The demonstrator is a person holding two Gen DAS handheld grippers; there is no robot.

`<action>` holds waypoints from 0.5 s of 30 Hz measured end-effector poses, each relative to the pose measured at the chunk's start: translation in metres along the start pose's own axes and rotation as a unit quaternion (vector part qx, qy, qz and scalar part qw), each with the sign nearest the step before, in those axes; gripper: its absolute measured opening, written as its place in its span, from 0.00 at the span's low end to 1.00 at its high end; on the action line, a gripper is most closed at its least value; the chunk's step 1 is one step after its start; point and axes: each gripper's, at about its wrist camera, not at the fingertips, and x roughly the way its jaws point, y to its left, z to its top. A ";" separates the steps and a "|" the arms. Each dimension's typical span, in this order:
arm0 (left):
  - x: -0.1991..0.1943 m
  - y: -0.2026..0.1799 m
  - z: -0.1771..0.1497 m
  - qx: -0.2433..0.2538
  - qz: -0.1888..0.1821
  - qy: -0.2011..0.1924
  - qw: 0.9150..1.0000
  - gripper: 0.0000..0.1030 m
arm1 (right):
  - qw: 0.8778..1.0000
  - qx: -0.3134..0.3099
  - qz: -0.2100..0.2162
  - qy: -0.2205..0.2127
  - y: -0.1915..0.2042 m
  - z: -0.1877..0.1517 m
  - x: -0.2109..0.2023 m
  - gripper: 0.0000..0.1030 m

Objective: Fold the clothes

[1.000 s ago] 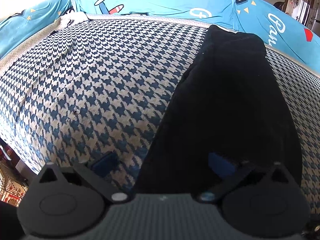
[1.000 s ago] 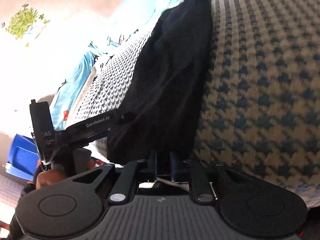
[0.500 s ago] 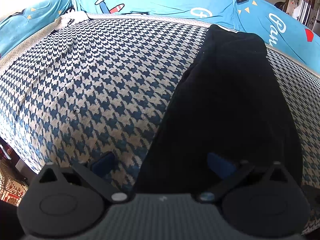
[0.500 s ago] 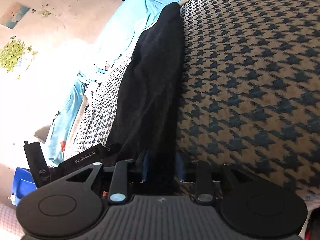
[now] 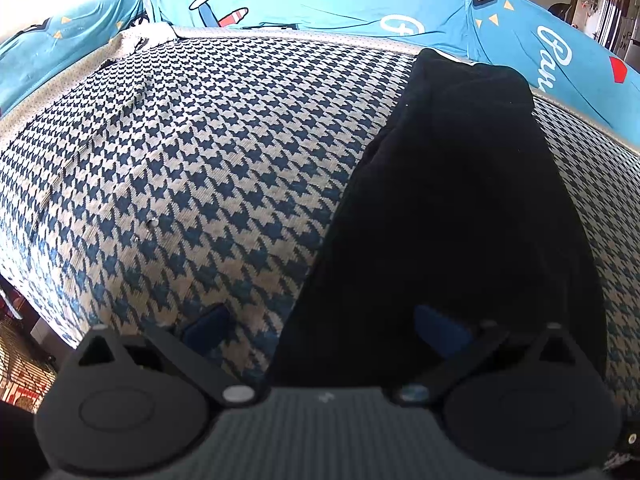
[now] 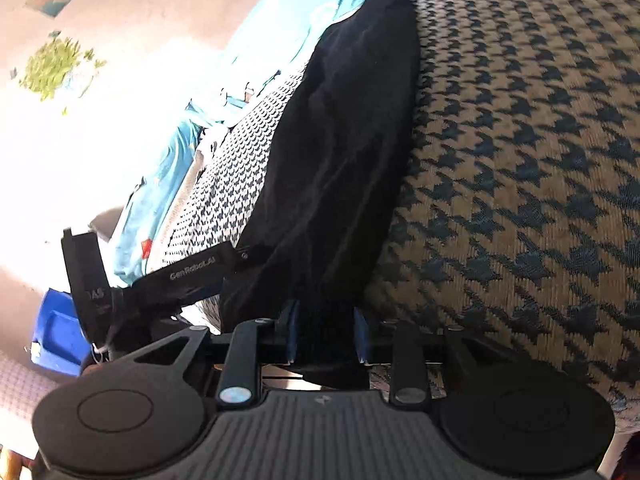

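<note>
Black garment, a long narrow strip, pinched by right hand-held gripper; left hand-held gripper wide apart.

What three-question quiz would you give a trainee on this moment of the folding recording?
1. True or false: the left tongs stand open astride one edge of the long black fabric garment.
2. The garment lies on: A, a blue-and-beige houndstooth woven cover; B, a bare wooden floor; C, a white tray.
3. Fill in: beyond the cover's far edge lies a printed sheet, bright ____ in colour.
Key: 1 true; 2 A; 3 blue.
</note>
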 end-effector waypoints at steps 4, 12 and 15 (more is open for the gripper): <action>0.000 0.000 0.000 -0.001 -0.001 0.001 1.000 1.00 | 0.999 -0.009 -0.014 0.033 0.001 -0.005 -0.006 0.20; -0.001 -0.002 0.001 -0.002 0.000 0.001 1.000 1.00 | 0.991 -0.084 -0.021 0.102 0.026 -0.021 -0.020 0.21; -0.001 -0.002 0.000 -0.004 0.001 0.000 1.000 1.00 | 0.988 -0.106 -0.038 0.110 0.029 -0.026 -0.025 0.21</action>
